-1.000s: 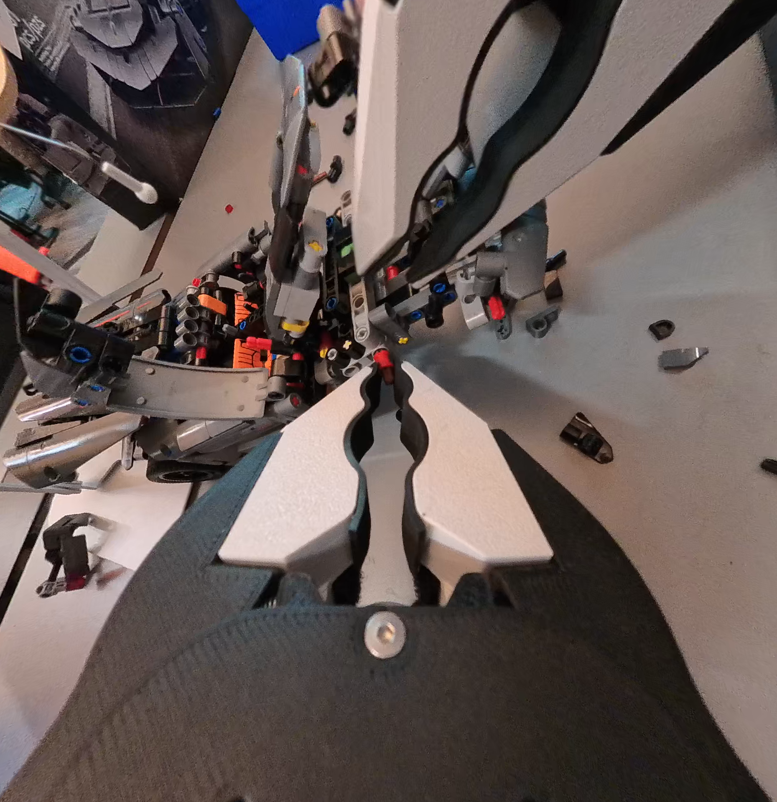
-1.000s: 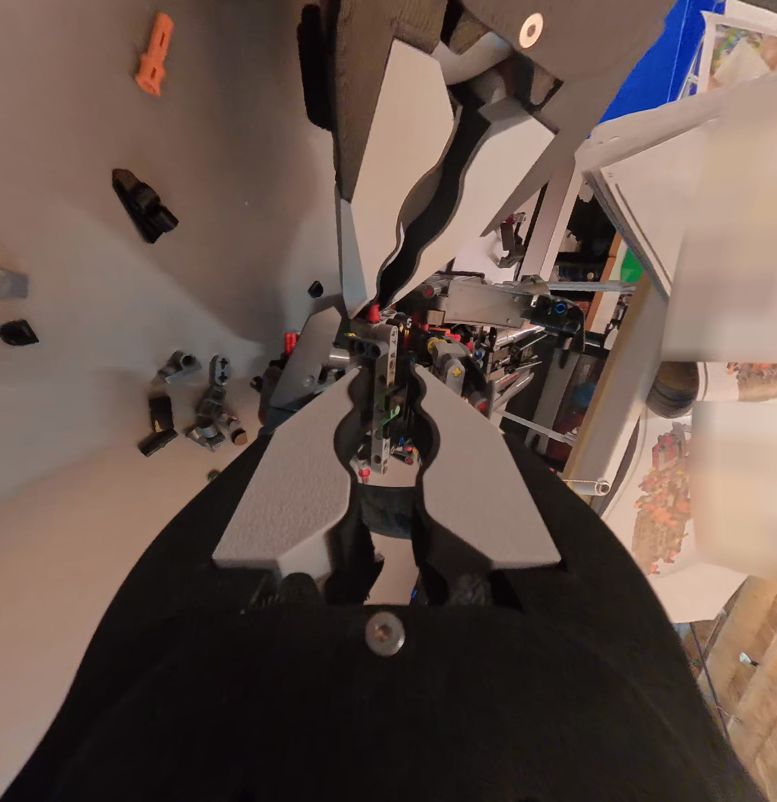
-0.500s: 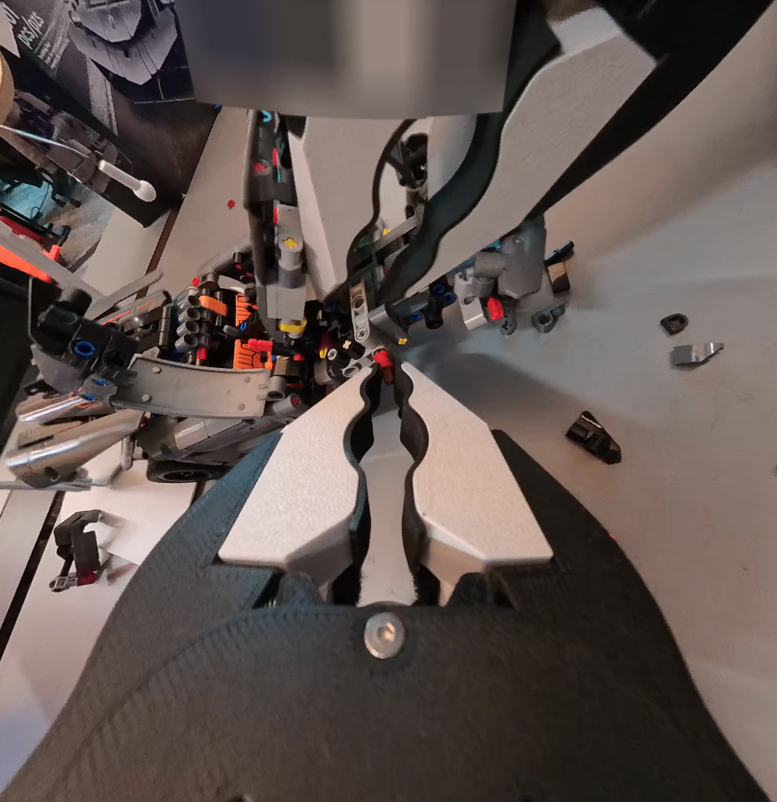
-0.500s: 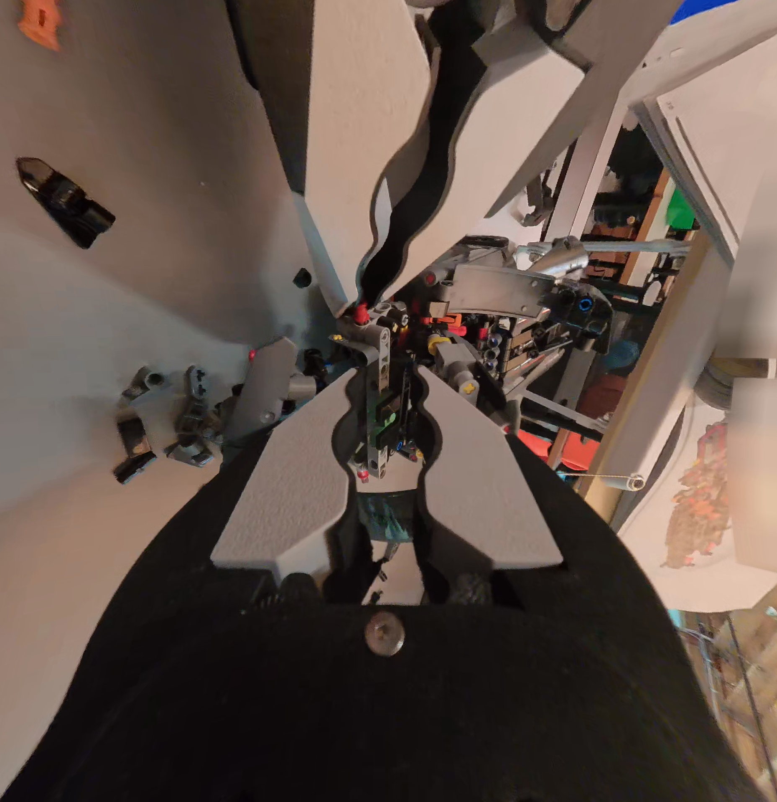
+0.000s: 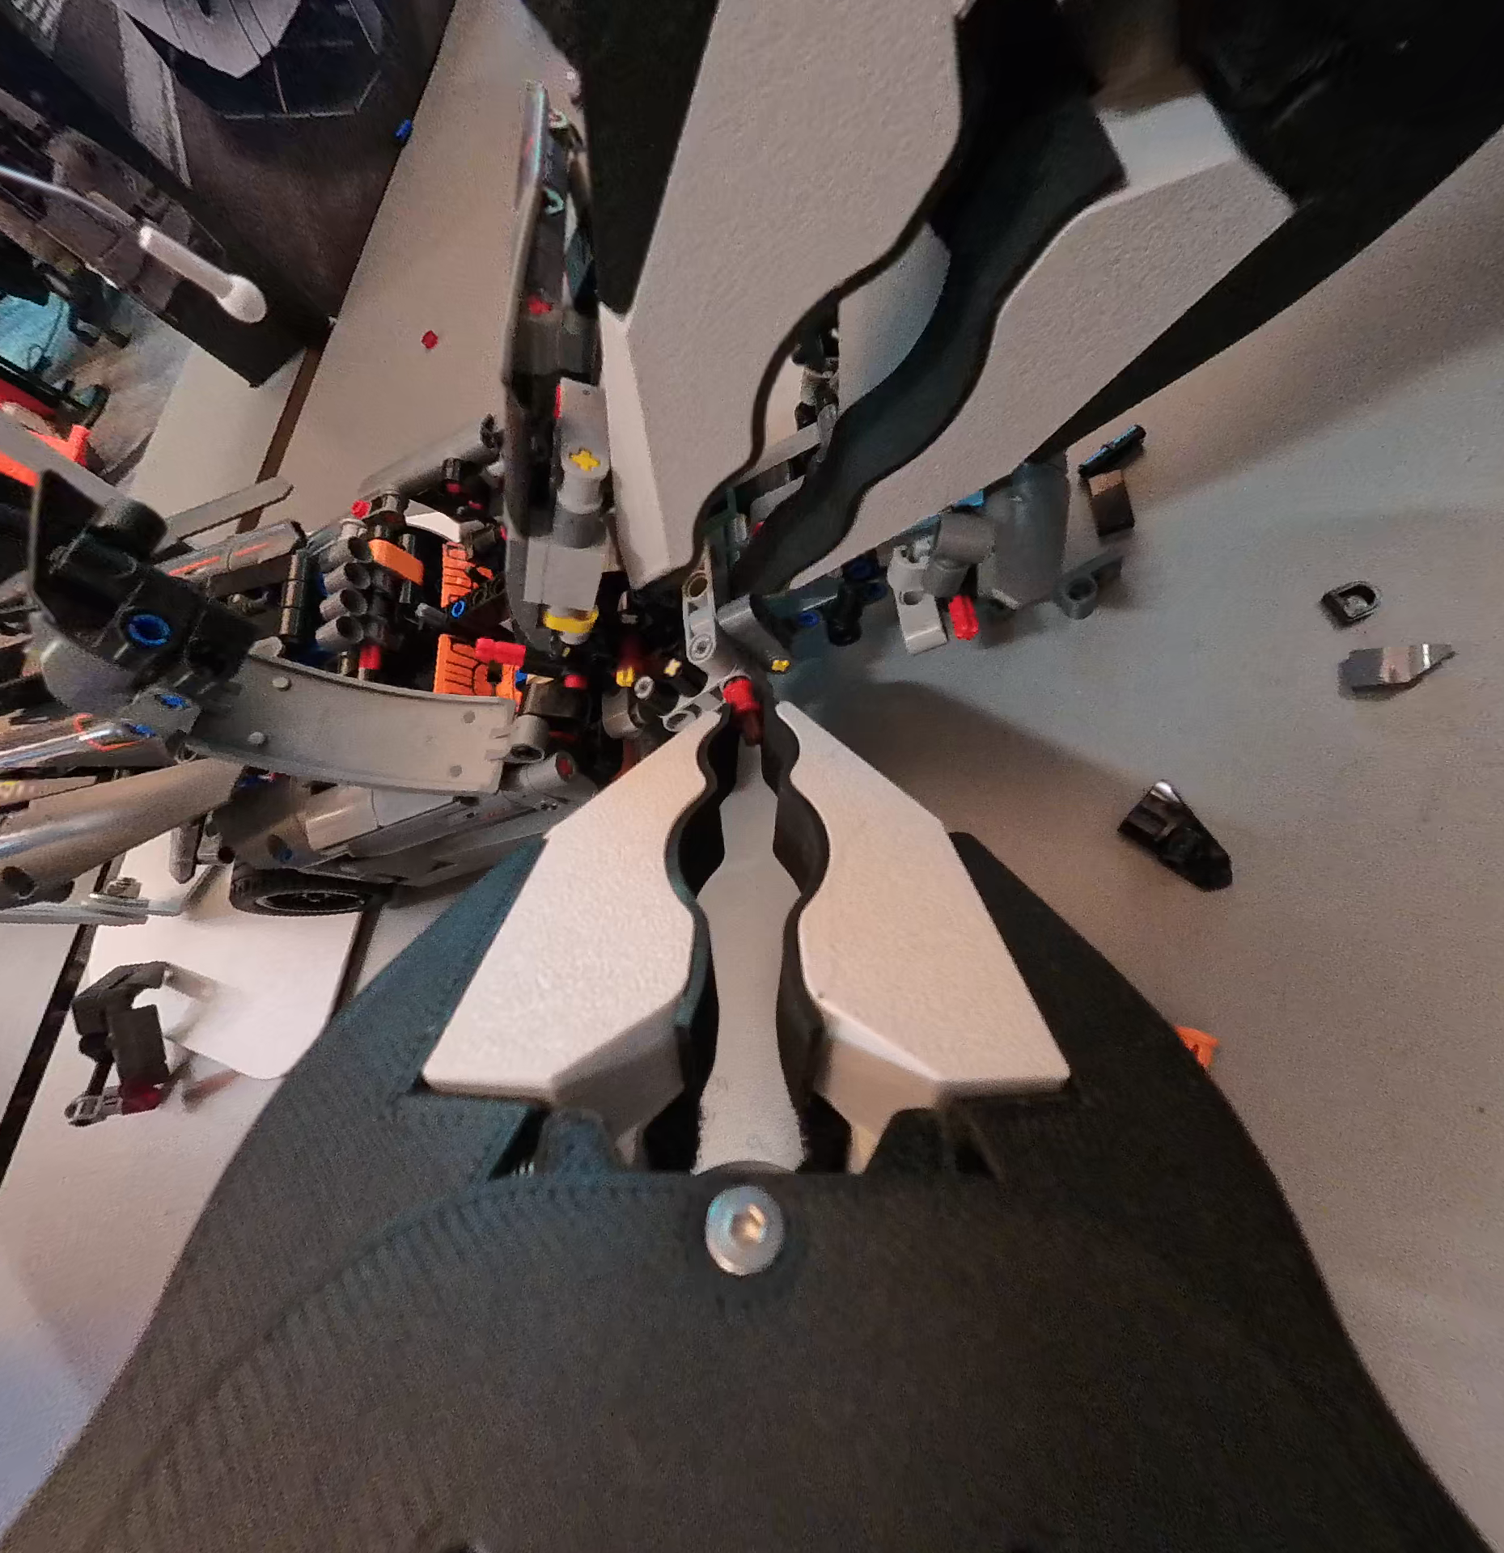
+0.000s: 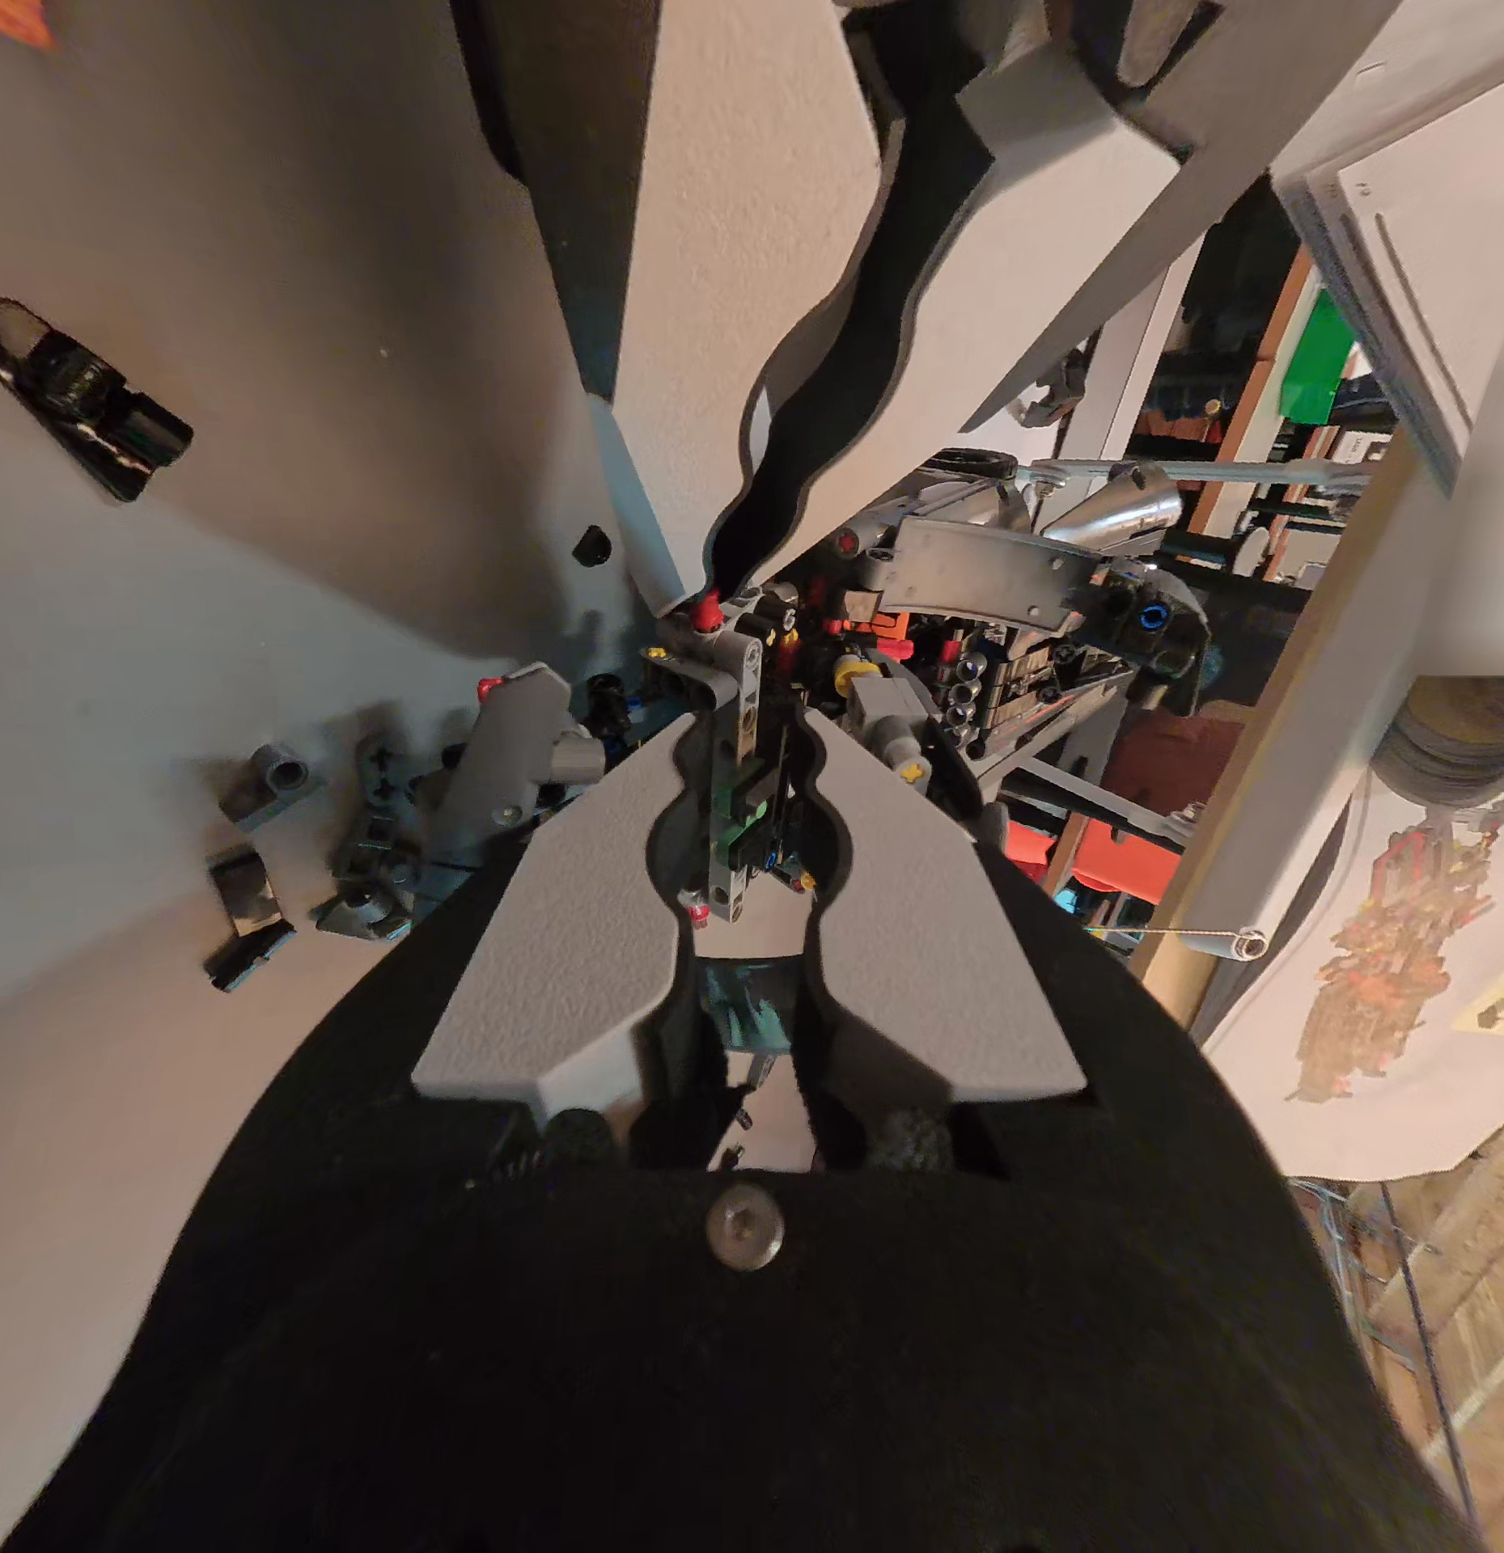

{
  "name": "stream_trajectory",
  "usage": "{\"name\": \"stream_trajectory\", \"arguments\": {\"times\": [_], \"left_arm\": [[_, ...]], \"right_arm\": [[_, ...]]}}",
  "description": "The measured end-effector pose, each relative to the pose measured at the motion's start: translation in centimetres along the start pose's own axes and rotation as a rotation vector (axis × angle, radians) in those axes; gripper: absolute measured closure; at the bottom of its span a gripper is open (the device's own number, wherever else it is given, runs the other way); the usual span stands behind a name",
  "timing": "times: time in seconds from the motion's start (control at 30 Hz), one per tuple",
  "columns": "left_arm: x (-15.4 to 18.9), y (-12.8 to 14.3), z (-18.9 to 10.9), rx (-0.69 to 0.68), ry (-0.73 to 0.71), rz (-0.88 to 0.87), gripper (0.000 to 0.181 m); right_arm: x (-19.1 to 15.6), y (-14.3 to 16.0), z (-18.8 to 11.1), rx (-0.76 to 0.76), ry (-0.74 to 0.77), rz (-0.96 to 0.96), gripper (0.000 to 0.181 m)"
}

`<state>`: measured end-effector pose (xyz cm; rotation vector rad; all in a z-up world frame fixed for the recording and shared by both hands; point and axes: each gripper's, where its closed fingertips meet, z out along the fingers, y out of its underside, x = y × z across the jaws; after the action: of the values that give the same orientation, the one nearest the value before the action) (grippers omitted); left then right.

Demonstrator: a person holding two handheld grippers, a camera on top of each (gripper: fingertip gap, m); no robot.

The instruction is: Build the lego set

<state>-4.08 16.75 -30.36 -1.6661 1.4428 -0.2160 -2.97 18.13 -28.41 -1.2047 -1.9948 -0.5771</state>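
The half-built grey, black and orange lego car (image 5: 353, 731) lies on the white table; it also shows in the right wrist view (image 6: 975, 580). My left gripper (image 5: 744, 714) is shut on a small red pin (image 5: 741, 699), held against the end of a grey holed beam (image 5: 698, 613). My right gripper (image 6: 744, 727) is shut on that grey beam (image 6: 736, 807), which carries black and green parts. Each gripper shows in the other's view, coming from the top: the right (image 5: 689, 571) and the left (image 6: 704, 592) with the red pin (image 6: 708, 612). The tips nearly meet.
Loose parts lie on the table: a black wedge (image 5: 1177, 836), a grey piece (image 5: 1391, 664), an orange piece (image 5: 1194, 1046), a black clip part (image 5: 118, 1042). Grey connectors (image 6: 277, 773) and a black piece (image 6: 84, 395) lie left. A dark box (image 5: 227, 126) and a printed sheet (image 6: 1404, 924) sit beside. Less than 4 cm separates the two grippers' tips. From the left gripper's tips to the black piece (image 6: 84, 395) is close to 9 cm. Seen from the left wrist view (image 5: 1181, 839) as well.
The two grippers have drawn closer together, and each fills more of the other's view. The red pin stays in the left gripper at the beam's end.
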Motion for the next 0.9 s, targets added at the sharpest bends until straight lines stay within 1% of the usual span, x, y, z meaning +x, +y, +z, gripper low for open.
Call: {"name": "stream_trajectory", "arguments": {"times": [0.37,0.63,0.77,0.9], "left_arm": [[-0.18,0.4,0.36,-0.02,-0.015,0.014,0.179],[-0.45,0.25,0.25,0.002,-0.009,-0.005,0.179],[-0.8,0.05,-0.07,0.016,-0.013,-0.018,0.179],[-0.72,0.02,-0.03,0.009,-0.013,-0.012,0.179]], "right_arm": [[-0.14,0.1,0.48,0.026,0.044,0.009,0.17],[0.27,0.1,0.37,0.06,0.08,0.044,0.171],[0.7,0.02,0.29,0.094,0.107,0.097,0.169],[0.65,0.05,0.33,0.097,0.102,0.103,0.167]]}}
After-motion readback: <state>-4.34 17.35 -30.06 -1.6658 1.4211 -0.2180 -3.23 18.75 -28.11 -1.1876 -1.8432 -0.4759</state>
